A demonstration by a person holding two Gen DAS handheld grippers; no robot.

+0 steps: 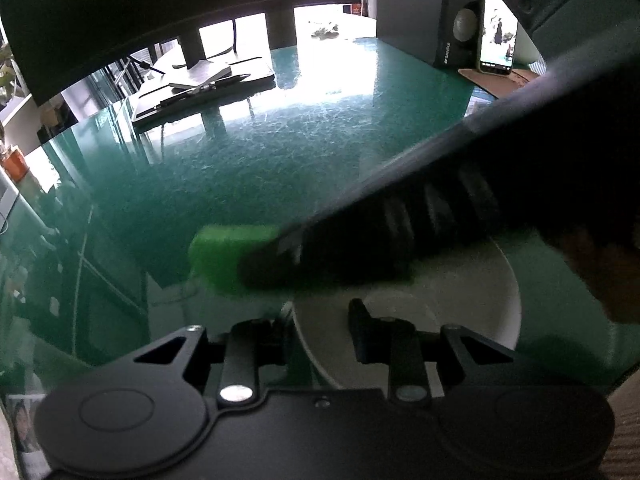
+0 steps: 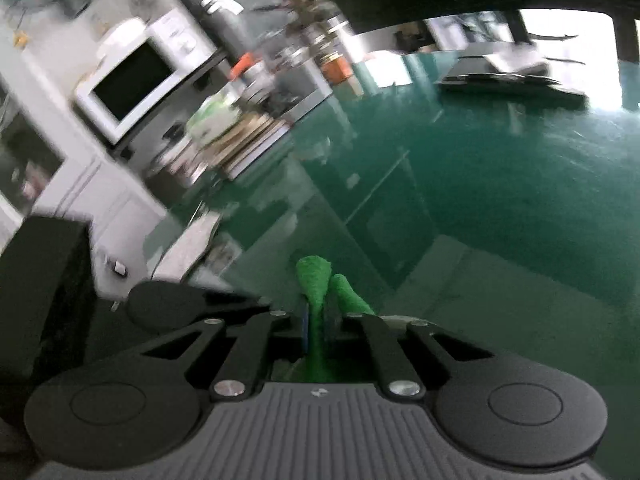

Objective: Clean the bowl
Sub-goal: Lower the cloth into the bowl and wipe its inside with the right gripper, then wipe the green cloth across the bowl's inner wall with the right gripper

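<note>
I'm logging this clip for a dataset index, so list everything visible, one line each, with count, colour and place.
bowl: one, white, on the table near the left gripper, its rim between that gripper's fingers.
sponge: one, bright green, clamped in the right gripper, over the bowl's far edge.
table: one, glossy green.
phone: one, screen lit, propped upright at the far right.
speaker: one, black with blue-ringed knob, beside the phone.
microwave: one, white, on a counter beyond the table.
left gripper: one, black, closed on the bowl's rim.
right gripper: one, black, fingers shut on the sponge.
</note>
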